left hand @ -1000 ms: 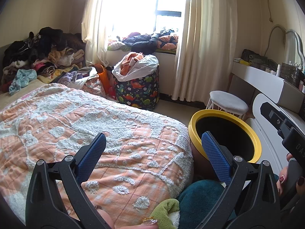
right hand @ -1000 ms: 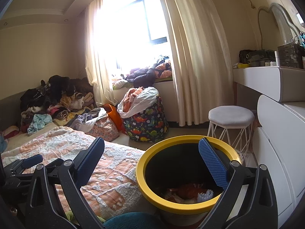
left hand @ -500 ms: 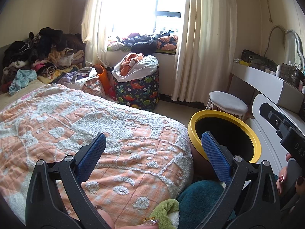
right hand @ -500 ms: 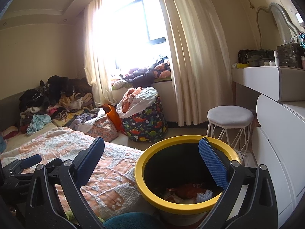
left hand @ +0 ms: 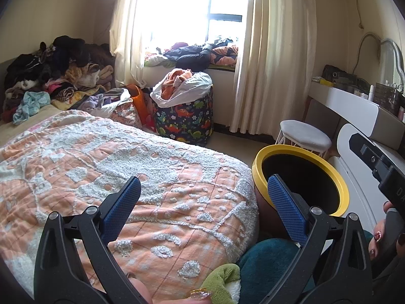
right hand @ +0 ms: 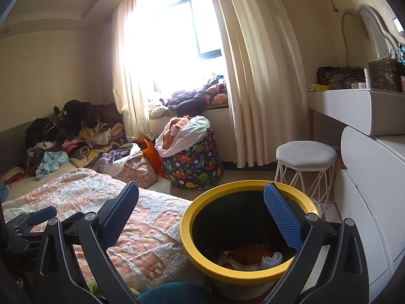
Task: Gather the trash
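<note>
Orange-and-white fluffy quilt (left hand: 106, 177) covers the bed on your left, and I can see no loose trash on it from here. Your left gripper (left hand: 202, 200) hangs over that quilt with its blue fingers (left hand: 121, 202) spread wide and nothing between them. Look over the quilt and the floor next to it before you reach, so you only pick real trash, not clothes.

Next comes the round black bin with the yellow rim (right hand: 250, 230), standing on the floor just beside the bed. Some trash (right hand: 248, 253) already lies at its bottom: orange wrappers and a small white bumpy bit. Your right gripper (right hand: 202, 215) sits above the bin's mouth, fingers (right hand: 281, 217) wide too, and holds nothing.

I think the drop is done, so now you need a new piece. Keep the fingers wide until they sit on both sides of it, then squeeze gently. Bring each piece right over the middle of the bin before you let go, so it cannot hit the rim and fall out.

On the far right stands a white stool (right hand: 306, 157).
</note>
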`<move>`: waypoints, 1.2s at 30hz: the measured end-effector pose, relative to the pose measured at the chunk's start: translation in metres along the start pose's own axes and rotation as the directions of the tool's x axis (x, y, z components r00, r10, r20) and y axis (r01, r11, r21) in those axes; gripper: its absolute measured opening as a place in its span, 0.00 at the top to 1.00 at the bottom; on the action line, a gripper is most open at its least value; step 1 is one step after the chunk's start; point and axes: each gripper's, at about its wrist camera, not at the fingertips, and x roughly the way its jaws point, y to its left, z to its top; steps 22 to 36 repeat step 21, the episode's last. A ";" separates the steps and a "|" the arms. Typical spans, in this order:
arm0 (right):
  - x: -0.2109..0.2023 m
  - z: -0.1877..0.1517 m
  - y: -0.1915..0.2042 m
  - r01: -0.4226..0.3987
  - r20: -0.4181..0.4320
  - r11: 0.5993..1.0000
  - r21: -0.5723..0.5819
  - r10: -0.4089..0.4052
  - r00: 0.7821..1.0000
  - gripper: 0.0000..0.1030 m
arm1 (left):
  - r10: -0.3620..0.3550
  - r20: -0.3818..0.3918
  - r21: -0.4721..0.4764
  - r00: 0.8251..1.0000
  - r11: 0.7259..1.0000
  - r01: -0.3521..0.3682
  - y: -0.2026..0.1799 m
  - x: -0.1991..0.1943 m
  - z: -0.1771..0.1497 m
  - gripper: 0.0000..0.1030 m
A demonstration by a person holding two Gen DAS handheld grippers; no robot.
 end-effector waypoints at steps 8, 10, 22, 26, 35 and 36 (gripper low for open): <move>0.009 0.018 0.021 -0.071 -0.028 0.997 -0.010 0.071 0.997 0.06 | 0.034 0.008 -0.088 0.999 0.996 -0.033 0.028 -0.011 0.002 0.11; 0.017 0.026 0.037 -0.131 -0.054 0.991 -0.004 0.131 0.990 0.06 | 0.070 -0.014 -0.146 0.997 0.987 -0.071 0.053 -0.014 0.001 0.11; 0.096 -0.011 0.290 -0.636 -0.531 0.771 0.028 0.551 0.644 0.06 | 0.611 -0.396 -0.399 0.685 0.558 -0.728 0.339 -0.070 -0.069 0.11; 0.096 -0.011 0.290 -0.636 -0.531 0.771 0.028 0.551 0.644 0.06 | 0.611 -0.396 -0.399 0.685 0.558 -0.728 0.339 -0.070 -0.069 0.11; 0.096 -0.011 0.290 -0.636 -0.531 0.771 0.028 0.551 0.644 0.06 | 0.611 -0.396 -0.399 0.685 0.558 -0.728 0.339 -0.070 -0.069 0.11; 0.096 -0.011 0.290 -0.636 -0.531 0.771 0.028 0.551 0.644 0.06 | 0.611 -0.396 -0.399 0.685 0.558 -0.728 0.339 -0.070 -0.069 0.11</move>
